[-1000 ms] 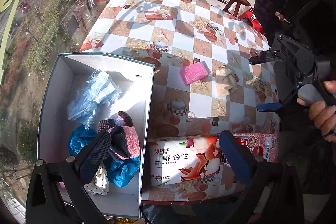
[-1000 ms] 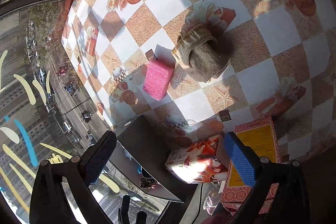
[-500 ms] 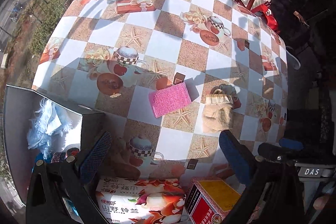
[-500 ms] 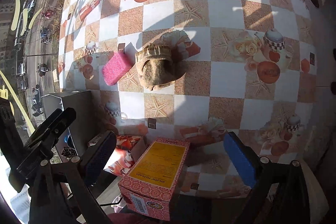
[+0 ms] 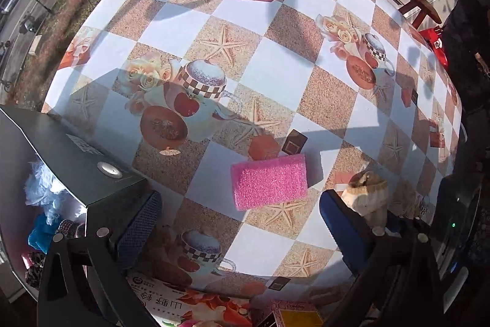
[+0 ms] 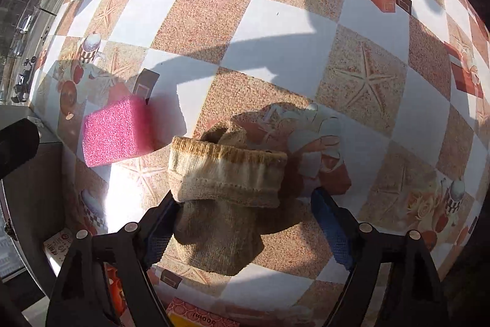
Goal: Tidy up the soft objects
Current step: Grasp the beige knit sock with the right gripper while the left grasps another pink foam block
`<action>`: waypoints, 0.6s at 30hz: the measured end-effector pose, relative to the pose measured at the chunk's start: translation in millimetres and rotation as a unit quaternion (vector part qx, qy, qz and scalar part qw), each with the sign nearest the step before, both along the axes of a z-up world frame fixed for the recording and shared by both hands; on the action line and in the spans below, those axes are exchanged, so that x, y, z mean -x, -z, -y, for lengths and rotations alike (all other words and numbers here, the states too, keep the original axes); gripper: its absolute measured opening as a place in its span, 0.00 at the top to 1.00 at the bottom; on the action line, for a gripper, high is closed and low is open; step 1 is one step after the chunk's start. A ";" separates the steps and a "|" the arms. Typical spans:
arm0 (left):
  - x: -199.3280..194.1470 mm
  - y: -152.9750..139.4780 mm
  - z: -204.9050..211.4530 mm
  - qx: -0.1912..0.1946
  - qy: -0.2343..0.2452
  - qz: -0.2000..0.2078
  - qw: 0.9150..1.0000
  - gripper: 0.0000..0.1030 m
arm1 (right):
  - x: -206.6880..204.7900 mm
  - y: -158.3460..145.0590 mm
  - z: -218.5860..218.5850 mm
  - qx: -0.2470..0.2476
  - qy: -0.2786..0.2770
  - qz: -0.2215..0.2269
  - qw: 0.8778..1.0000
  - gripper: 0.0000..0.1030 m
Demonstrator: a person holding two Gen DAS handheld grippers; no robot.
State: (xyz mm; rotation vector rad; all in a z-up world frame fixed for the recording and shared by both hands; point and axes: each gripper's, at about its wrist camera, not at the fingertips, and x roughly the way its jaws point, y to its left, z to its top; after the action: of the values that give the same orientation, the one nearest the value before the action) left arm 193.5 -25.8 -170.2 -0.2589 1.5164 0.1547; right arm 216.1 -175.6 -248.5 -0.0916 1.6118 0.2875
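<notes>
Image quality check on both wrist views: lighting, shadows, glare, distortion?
Left wrist: hard sun, crisp dark shadows across the tablecloth, heavy fisheye bulge, dark corners; the sponge is sharp. Right wrist: same hard light, blown-out glare on the cloth below the sponge; the sock is half lit, its lower part in shade between the right gripper fingers; edges curve strongly.
</notes>
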 end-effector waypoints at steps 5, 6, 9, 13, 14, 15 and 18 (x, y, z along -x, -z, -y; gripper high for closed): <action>-7.6 18.0 10.8 -0.016 -0.012 -0.002 1.000 0.00 | 5.0 -4.7 59.1 -0.020 0.054 -0.013 0.998 0.75; -8.8 21.3 11.8 -0.015 -0.019 -0.002 1.000 0.00 | 6.4 -3.1 66.4 -0.020 0.056 -0.016 0.998 0.75; -11.0 32.6 16.2 -0.023 -0.028 -0.010 0.999 0.00 | 8.1 -2.7 75.8 -0.030 0.061 -0.012 0.998 0.75; -11.2 48.1 20.9 -0.027 -0.037 -0.021 0.999 0.00 | 3.6 -14.9 75.5 -0.034 0.059 0.016 0.998 0.37; -12.7 51.7 21.7 -0.029 -0.038 -0.024 0.999 0.00 | 2.8 -16.1 75.3 -0.024 0.052 0.025 0.998 0.26; -13.6 54.4 22.3 -0.034 -0.039 -0.024 0.998 0.00 | 0.5 -16.0 73.5 -0.018 0.048 0.033 0.998 0.26; -15.3 66.7 23.7 -0.042 -0.037 -0.036 0.998 0.00 | -6.6 -9.0 69.7 -0.024 0.050 0.024 0.998 0.26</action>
State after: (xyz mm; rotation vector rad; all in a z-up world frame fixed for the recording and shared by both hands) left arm 208.8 -49.5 -236.9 -0.2453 1.5687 0.2888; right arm 222.7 -245.4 -239.5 0.0197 1.5553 0.2443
